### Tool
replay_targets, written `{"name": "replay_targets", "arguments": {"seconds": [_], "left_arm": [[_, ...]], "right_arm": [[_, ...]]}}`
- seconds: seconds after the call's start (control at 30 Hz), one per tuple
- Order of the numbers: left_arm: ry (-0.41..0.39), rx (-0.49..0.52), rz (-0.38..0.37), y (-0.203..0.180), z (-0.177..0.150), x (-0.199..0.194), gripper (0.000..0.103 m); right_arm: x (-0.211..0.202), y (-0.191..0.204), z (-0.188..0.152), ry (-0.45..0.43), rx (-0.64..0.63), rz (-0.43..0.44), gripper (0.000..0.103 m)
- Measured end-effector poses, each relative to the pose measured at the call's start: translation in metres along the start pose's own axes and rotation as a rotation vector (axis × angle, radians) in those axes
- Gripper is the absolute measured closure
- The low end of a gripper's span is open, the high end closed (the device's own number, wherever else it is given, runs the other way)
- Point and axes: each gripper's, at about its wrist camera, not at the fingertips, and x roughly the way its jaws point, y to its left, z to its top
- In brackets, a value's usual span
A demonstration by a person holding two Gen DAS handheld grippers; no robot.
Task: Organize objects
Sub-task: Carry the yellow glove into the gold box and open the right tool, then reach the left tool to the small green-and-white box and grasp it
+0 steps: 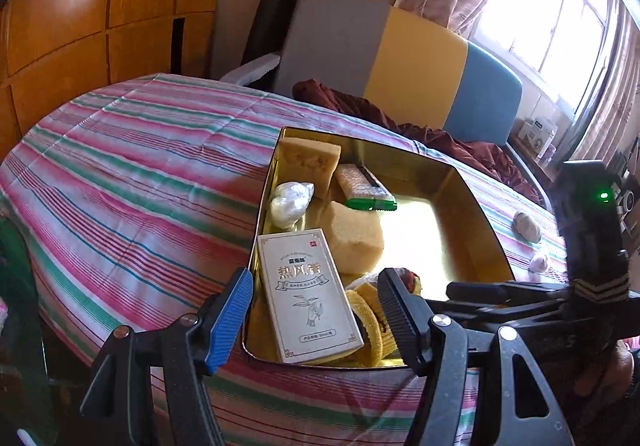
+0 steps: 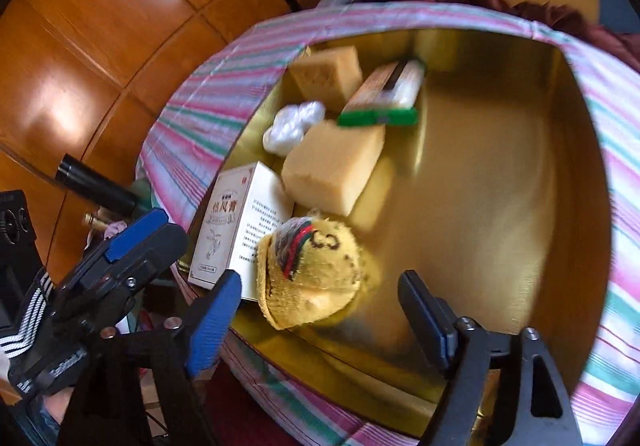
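Sorting is judged well along: a yellow sock bundle (image 2: 310, 270) lies free in the near left corner of the gold tin (image 2: 500, 205), beside a white carton (image 2: 236, 230) and two sponges. The right gripper (image 2: 320, 326) is seen with jaws spread, nothing between them; the left gripper (image 1: 316, 322) likewise, empty. Withdrawal should be made straight up so the bundle is not snagged. Two pale lumps (image 1: 527, 226) remain on the striped cloth (image 1: 140, 173) to the tin's right; wooden panelling is seen behind.
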Motion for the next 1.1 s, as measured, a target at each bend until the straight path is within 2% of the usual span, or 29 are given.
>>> {"name": "replay_targets", "arguments": {"seconds": [0.17,0.4,0.63,0.9,1.03,1.1], "left_arm": [[-0.008,0.033,0.007,-0.01,-0.002,-0.004,0.037],[-0.026,0.085,0.013,-0.023,-0.005,-0.012,0.037],[-0.024,0.133,-0.001,-0.038,-0.008,-0.013,0.037],[0.008,0.175,-0.048,-0.057,-0.014,-0.007,0.037],[0.03,0.196,-0.085,-0.07,-0.015,-0.002,0.037],[0.036,0.221,-0.099,-0.08,-0.016,0.0,0.037]], "right_arm": [[-0.031,0.001,-0.006,-0.097,-0.019,-0.103,0.013],[-0.069,-0.014,-0.012,-0.193,-0.005,-0.188,0.011],[-0.116,-0.053,-0.023,-0.266,0.071,-0.285,0.011],[-0.198,-0.134,-0.048,-0.373,0.257,-0.47,0.01],[-0.251,-0.182,-0.074,-0.479,0.406,-0.565,0.009],[-0.278,-0.208,-0.093,-0.554,0.513,-0.589,0.001]]}}
